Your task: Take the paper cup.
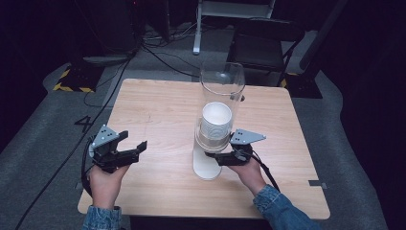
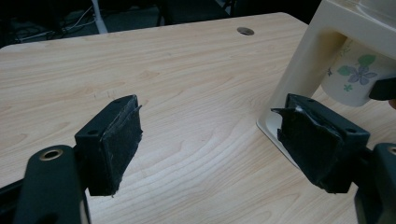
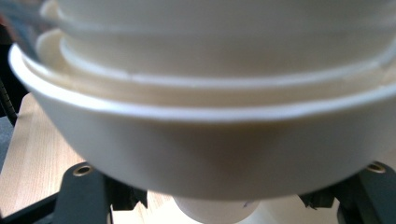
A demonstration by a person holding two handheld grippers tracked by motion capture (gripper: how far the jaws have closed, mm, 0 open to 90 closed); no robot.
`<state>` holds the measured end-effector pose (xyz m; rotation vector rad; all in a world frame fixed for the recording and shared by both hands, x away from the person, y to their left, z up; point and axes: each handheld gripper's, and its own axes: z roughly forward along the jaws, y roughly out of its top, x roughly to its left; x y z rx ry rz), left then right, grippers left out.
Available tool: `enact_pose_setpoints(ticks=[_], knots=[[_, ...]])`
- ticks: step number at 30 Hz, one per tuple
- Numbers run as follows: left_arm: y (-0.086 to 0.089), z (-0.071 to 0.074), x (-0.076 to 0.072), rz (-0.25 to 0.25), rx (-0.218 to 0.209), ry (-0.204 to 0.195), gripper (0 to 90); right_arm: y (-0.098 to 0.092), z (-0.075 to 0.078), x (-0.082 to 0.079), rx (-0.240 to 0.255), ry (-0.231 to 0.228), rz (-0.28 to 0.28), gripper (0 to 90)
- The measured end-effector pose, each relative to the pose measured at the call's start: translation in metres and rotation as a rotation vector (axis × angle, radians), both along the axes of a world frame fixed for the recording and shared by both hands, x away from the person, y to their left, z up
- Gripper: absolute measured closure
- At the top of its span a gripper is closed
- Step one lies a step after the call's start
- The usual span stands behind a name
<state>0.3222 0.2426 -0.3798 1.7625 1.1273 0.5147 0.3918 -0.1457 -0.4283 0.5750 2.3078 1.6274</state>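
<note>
Left tongs (image 1: 135, 142) gape; right tongs (image 1: 214, 157) unclear beneath flowered white cup (image 2: 356, 77) in dispenser (image 1: 215, 120)

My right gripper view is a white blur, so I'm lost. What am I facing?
Observer: A dispenser: a clear tube on a cream stand, white cups stacked inside.
Operator: Anything at its outlet?
Observer: Yes, a flower-print cup hangs below the stand's top.
Operator: And my other hand?
Observer: The left tongs are open over the table, apart from the dispenser.
</note>
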Motion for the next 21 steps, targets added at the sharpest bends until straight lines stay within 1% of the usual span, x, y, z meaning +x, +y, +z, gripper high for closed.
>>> enact_pose_setpoints(ticks=[4, 14, 21], knots=[[0.0000, -0.0002, 0.0000, -0.001, -0.001, 0.001, 21.2, 0.0000, -0.0008, -0.0005, -0.006, -0.011, -0.001, 32.1], [0.0009, -0.0002, 0.0000, -0.004, -0.004, 0.003, 21.2, -0.0009, -0.0019, -0.0017, -0.014, -0.006, -0.001, 32.7], [0.0021, -0.0002, -0.0004, -0.005, -0.006, 0.002, 21.2, -0.0026, -0.0020, -0.0015, -0.027, -0.015, -0.003, 32.8]])
